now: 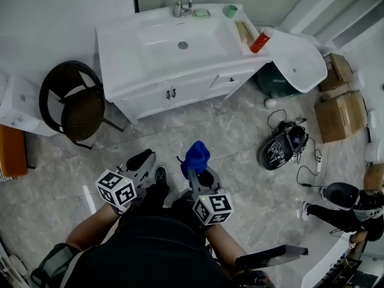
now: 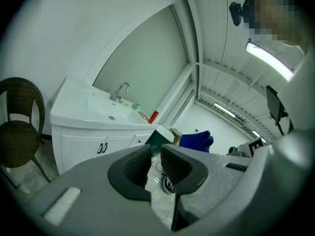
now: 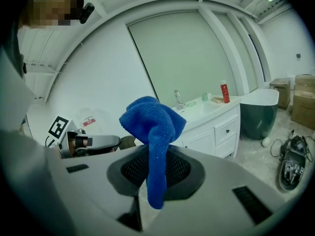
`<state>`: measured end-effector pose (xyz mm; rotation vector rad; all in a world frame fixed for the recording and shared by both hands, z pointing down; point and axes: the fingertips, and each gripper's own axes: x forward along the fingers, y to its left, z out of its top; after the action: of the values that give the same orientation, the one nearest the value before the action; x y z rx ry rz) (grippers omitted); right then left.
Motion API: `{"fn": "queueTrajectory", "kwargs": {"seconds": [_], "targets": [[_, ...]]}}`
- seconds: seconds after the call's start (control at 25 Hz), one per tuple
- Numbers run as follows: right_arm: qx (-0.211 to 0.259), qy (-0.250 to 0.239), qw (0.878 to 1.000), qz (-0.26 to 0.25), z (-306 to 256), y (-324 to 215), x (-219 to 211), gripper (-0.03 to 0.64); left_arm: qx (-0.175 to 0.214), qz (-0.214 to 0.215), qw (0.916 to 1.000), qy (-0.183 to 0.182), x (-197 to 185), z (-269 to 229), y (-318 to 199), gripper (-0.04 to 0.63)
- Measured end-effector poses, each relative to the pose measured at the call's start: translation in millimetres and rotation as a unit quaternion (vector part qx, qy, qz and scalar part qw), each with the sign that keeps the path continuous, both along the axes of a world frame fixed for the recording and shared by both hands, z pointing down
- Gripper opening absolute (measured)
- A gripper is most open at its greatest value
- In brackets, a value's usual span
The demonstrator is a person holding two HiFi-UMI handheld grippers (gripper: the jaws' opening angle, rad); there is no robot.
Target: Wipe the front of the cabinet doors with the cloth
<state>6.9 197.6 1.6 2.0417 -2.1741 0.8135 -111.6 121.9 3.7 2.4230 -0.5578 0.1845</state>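
The white vanity cabinet (image 1: 174, 71) stands ahead of me, its two doors (image 1: 171, 95) closed under the basin. It also shows in the left gripper view, where the doors (image 2: 86, 144) are at lower left, and in the right gripper view as the cabinet (image 3: 211, 132) at mid right. My right gripper (image 1: 201, 176) (image 3: 156, 168) is shut on a blue cloth (image 1: 196, 155) (image 3: 152, 127), which bunches above the jaws and hangs down between them. My left gripper (image 1: 141, 161) (image 2: 155, 156) is held beside it, shut with nothing in it. Both are well short of the doors.
A dark wicker chair (image 1: 75, 104) stands left of the cabinet. A white tub (image 1: 297, 59) over a green bin sits at its right, then cardboard boxes (image 1: 339, 110). Black gear with cables (image 1: 281, 147) lies on the marble floor. A person (image 1: 348, 212) crouches at far right.
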Motion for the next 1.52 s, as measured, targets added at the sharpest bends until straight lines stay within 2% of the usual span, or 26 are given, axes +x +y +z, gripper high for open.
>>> {"fn": "queueTrajectory", "kwargs": {"seconds": [0.36, 0.6, 0.8, 1.08, 1.2, 1.36, 1.52], "targets": [[0.011, -0.011, 0.996, -0.09, 7, -70, -12, 0.052, -0.016, -0.08, 0.9964, -0.021, -1, 18, -40, 0.063], [0.017, -0.008, 0.987, -0.159, 13, -116, 0, 0.052, -0.024, -0.156, 0.9874, -0.014, 16, 20, -70, 0.063], [0.029, 0.004, 0.974, -0.223, 26, -155, 2, 0.052, -0.035, -0.201, 0.9788, -0.011, 27, 38, -92, 0.063], [0.037, 0.01, 0.956, -0.291, 72, -201, -15, 0.052, -0.046, -0.268, 0.9622, -0.023, 12, 84, -118, 0.063], [0.056, 0.015, 0.949, -0.309, 98, -221, -29, 0.052, -0.04, -0.274, 0.9605, -0.025, 7, 111, -132, 0.063], [0.081, 0.016, 0.949, -0.305, 146, -245, -48, 0.052, -0.019, -0.272, 0.9613, -0.038, -6, 156, -158, 0.063], [0.106, 0.02, 0.94, -0.323, 198, -264, -79, 0.052, 0.007, -0.302, 0.9526, -0.038, -34, 195, -189, 0.063]]}}
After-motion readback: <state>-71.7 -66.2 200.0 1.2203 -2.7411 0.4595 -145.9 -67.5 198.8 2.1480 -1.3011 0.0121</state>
